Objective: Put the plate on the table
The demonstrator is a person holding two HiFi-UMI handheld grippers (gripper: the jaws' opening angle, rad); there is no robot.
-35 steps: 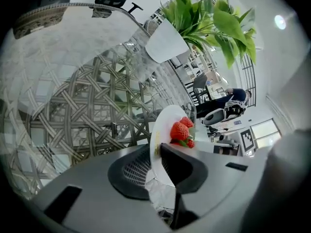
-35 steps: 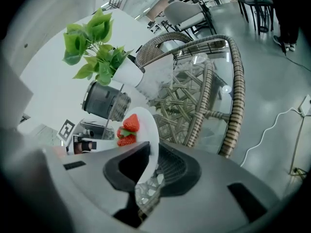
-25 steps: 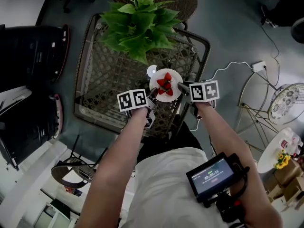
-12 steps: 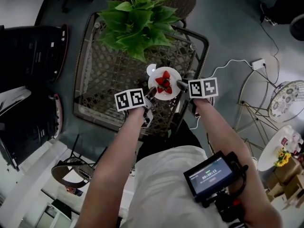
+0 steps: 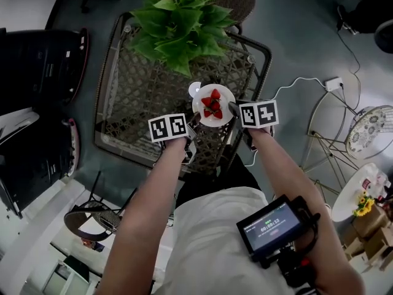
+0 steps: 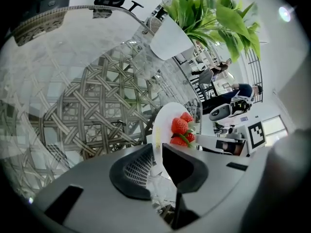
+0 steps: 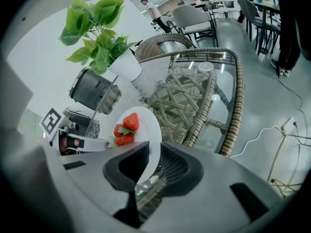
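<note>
A small white plate (image 5: 201,106) with strawberries (image 5: 212,103) hangs over the near right part of a glass-topped wicker table (image 5: 135,97). My left gripper (image 5: 194,123) is shut on the plate's near left rim and my right gripper (image 5: 233,110) is shut on its right rim. In the left gripper view the plate (image 6: 164,123) stands edge-on between the jaws of the left gripper (image 6: 156,158), strawberries (image 6: 180,126) on it. In the right gripper view the plate (image 7: 146,123) rim sits between the jaws of the right gripper (image 7: 154,160), with the strawberries (image 7: 126,127) beyond. I cannot tell whether the plate touches the glass.
A potted green plant (image 5: 178,26) in a white pot (image 7: 125,65) stands at the table's far end. A small white disc (image 5: 195,89) lies on the glass just beyond the plate. A white cable and plug (image 5: 334,85) lie on the floor to the right, near a round side table (image 5: 368,131).
Both grippers have carried the plate a little farther forward over the table, towards the plant. Their hold on the rim is unchanged.
</note>
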